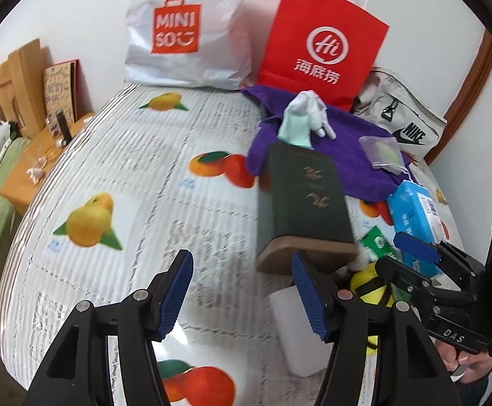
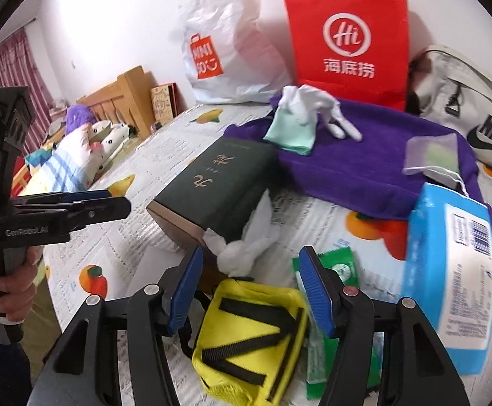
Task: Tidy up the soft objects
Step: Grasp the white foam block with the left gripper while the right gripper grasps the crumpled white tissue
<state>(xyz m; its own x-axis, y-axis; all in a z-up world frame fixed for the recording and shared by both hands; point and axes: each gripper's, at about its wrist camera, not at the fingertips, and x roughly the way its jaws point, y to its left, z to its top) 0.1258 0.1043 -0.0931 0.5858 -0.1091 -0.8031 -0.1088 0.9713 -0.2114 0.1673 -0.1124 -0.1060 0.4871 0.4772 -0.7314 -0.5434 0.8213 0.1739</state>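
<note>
A purple towel (image 2: 374, 162) lies at the back of the table, also in the left wrist view (image 1: 347, 155). On it lie a white glove (image 2: 317, 108) and a mint cloth (image 2: 290, 132). A crumpled white tissue (image 2: 246, 247) lies by a dark green book (image 2: 219, 179). A yellow pouch with black straps (image 2: 252, 338) sits just under my open right gripper (image 2: 251, 291). My left gripper (image 1: 242, 294) is open and empty above the tablecloth, left of the book (image 1: 303, 196).
A blue wet-wipe pack (image 2: 449, 277) and green sachets (image 2: 340, 264) lie at the right. A red paper bag (image 2: 347, 40), a white Miniso bag (image 2: 225, 44) and a Nike bag (image 2: 476, 115) stand at the back wall. A white block (image 1: 296, 331) lies under the book's near end.
</note>
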